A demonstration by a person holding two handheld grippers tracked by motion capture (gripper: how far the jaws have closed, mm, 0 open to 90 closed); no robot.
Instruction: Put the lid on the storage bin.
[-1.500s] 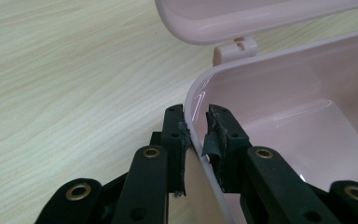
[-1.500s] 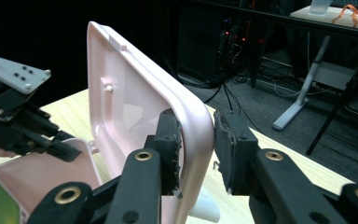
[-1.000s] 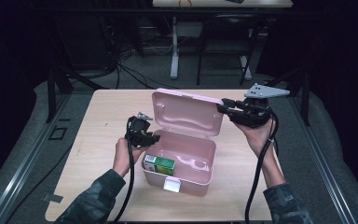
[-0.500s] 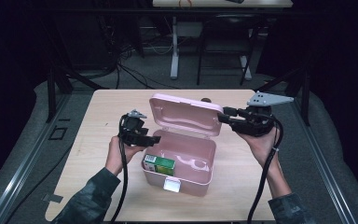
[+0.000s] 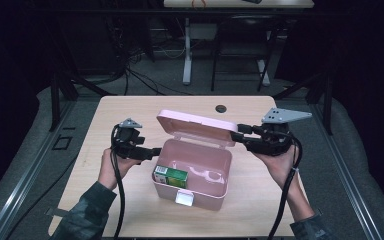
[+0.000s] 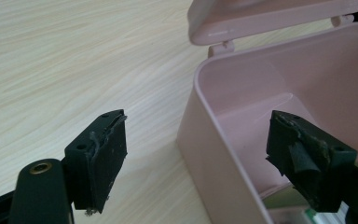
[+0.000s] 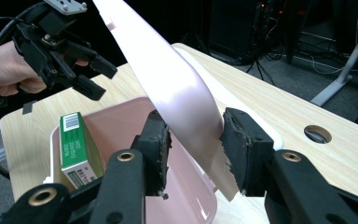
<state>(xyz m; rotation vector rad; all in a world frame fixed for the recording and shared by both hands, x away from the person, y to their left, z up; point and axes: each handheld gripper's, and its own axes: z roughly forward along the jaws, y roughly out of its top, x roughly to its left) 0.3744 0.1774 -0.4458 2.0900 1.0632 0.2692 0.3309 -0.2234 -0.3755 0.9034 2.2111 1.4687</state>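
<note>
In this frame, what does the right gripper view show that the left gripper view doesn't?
Right gripper view: its fingers straddle the pink lid's edge; the green carton stands inside the box, and the left gripper is held beside it. Left gripper view: open fingers astride the box's side wall. Both share the pink box, lid and wooden table.

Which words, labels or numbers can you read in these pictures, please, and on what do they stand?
None can be read.
Green box in the pink box: a barcode and white printed panels, too small and blurred to quote.
Pink lid, held between the right hand-held gripper jaws: no print.
</note>
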